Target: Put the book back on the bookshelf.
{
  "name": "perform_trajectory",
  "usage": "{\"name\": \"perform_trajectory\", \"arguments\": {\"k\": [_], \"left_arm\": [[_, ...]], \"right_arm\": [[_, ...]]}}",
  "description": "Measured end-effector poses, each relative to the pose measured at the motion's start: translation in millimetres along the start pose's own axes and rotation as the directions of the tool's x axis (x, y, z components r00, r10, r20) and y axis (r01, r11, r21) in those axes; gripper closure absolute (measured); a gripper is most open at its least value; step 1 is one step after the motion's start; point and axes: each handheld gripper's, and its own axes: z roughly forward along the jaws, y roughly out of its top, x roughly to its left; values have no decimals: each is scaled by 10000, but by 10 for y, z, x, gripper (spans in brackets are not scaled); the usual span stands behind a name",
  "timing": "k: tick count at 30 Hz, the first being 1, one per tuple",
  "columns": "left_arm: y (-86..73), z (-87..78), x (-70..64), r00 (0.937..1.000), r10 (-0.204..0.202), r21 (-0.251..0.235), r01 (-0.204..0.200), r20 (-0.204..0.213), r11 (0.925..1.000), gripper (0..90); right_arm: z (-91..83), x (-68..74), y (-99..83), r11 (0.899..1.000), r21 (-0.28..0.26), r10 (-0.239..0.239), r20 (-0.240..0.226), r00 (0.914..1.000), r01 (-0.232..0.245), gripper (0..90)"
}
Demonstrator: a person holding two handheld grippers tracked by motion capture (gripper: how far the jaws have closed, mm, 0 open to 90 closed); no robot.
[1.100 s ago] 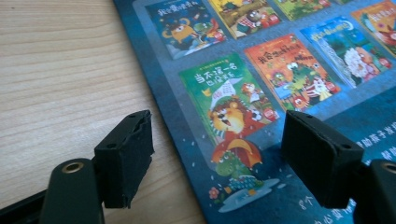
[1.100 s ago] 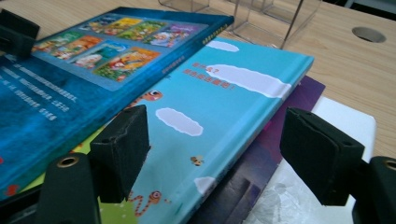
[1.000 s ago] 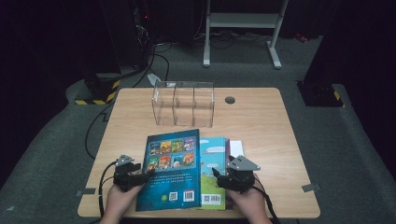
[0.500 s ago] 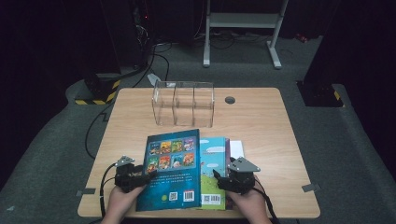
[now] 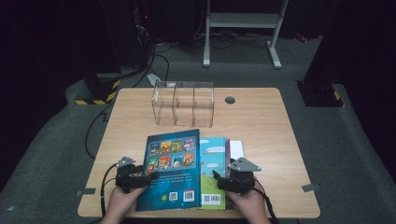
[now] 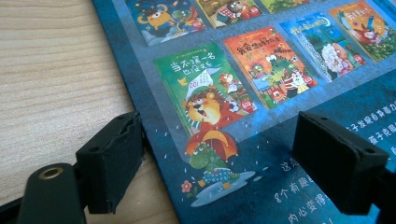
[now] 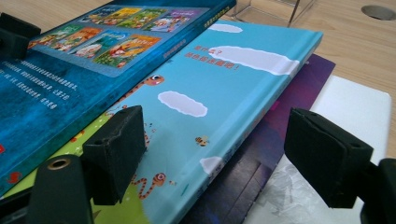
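Low in the frame's centre, the dark blue book (image 5: 172, 170) tops a stack on the table (image 5: 261, 121). The left gripper (image 5: 140, 179) has its jaws spread across that book's left edge (one over wood, one over cover). The right gripper (image 5: 223, 183) gapes over the light blue book (image 7: 219, 102).

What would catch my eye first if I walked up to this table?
Probably the stack of picture books at the near edge: a dark blue book lying on top of a light blue book. An open gripper sits at each side, left gripper and right gripper. Behind them stands a clear three-compartment box.
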Motion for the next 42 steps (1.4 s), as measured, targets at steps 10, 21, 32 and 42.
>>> {"name": "perform_trajectory", "arguments": {"k": [10,21,32,42], "left_arm": [[-4,-3,2,10000,65,1,-65,18,10000,167],[-5,-3,-5,10000,52,1,-52,14,10000,167],[-4,-4,-11,10000,54,32,-54,17,10000,168],[4,33,-152,9978,471,39,-473,469,9989,178]], "right_arm": [[6,-7,-5,10000,2,-8,-44,10000,8,210],[0,-11,0,10000,-17,75,1,10000,-75,212],[-4,-7,7,10000,-16,69,-14,10000,-69,214],[-6,-9,6,10000,-7,80,-9,10000,-80,215]]}}
